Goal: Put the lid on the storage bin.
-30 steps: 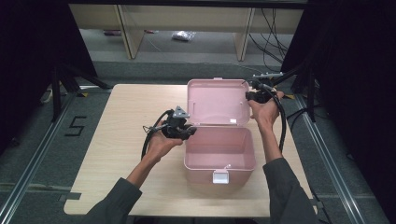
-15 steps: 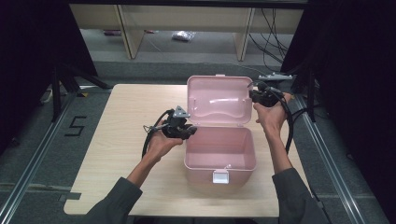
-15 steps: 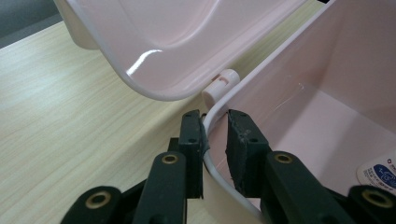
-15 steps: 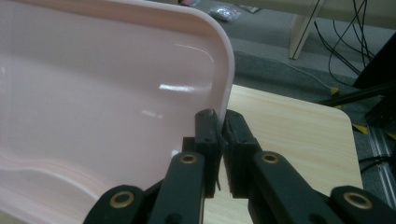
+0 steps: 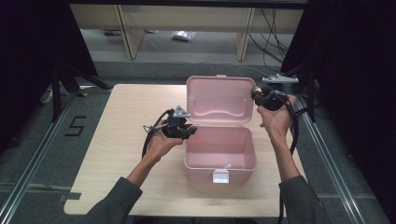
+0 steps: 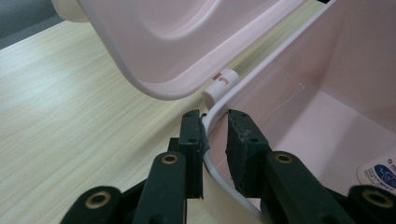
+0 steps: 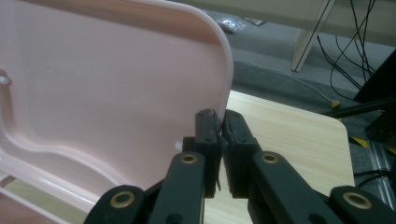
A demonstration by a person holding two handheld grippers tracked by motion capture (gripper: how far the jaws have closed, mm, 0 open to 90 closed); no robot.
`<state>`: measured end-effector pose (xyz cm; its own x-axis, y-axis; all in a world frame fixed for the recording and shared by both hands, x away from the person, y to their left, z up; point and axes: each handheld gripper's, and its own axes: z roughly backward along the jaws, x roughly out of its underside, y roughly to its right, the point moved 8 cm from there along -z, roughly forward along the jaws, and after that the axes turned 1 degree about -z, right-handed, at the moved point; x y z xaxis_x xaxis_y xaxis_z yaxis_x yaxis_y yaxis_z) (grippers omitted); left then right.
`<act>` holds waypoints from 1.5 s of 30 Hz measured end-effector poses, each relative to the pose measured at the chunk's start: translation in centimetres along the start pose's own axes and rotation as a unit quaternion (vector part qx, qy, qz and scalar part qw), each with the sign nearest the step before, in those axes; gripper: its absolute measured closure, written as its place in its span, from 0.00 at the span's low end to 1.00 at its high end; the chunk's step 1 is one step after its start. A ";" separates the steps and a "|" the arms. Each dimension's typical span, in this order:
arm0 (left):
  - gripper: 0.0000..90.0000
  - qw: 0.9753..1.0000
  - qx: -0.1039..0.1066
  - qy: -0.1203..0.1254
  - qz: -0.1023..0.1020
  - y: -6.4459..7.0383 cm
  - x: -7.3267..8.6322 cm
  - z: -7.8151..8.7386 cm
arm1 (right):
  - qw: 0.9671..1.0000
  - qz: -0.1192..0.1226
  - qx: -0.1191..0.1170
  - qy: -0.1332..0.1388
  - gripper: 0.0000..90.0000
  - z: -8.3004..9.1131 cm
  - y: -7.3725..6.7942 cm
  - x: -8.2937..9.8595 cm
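Note:
A pink plastic box (image 5: 219, 154) stands on the wooden table (image 5: 121, 121), empty inside, with its lid (image 5: 217, 100) swung up almost upright at the back. My left gripper (image 5: 189, 132) is at the box's left wall near the hinge. In the left gripper view that gripper (image 6: 215, 121) is shut on the wall's white-edged rim (image 6: 212, 109), just below the hinge pin (image 6: 219, 86). My right gripper (image 5: 257, 95) is at the lid's right edge. The right gripper view has the gripper (image 7: 220, 116) pinching that thin edge of the lid (image 7: 116, 84).
A white latch (image 5: 220, 176) hangs on the box's front wall, and a round label (image 6: 380, 172) lies on its floor. Bare tabletop lies left of the box. Beyond the far edge are shelf legs (image 5: 245, 37) and floor cables (image 5: 275, 32); metal rails (image 5: 327, 154) run beside the table.
My right gripper has shifted slightly right and down along the lid's right edge. The left gripper and the box have stayed put.

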<state>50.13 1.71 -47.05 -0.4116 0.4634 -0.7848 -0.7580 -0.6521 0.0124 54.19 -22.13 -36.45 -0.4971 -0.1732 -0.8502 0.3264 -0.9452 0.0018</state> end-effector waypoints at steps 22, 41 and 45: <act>0.84 1.000 -0.002 0.002 0.002 0.0 0.0 -0.1 | 0.999 0.029 -0.023 0.029 0.96 3.6 -0.9 0.9; 0.84 1.000 -0.007 -0.001 0.000 -0.1 0.0 -0.1 | 0.998 0.041 -0.029 0.037 0.97 5.1 -1.2 1.7; 0.84 1.000 -0.008 -0.001 0.002 -0.1 0.0 -0.1 | 0.998 0.028 -0.037 0.040 0.97 5.2 -1.3 1.9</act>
<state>50.26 1.74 -47.13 -0.4148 0.4616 -0.7841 -0.7485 -0.6631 0.0056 48.68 -22.70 -35.34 -0.4127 -0.1995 -0.8887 0.4109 -0.9116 0.0138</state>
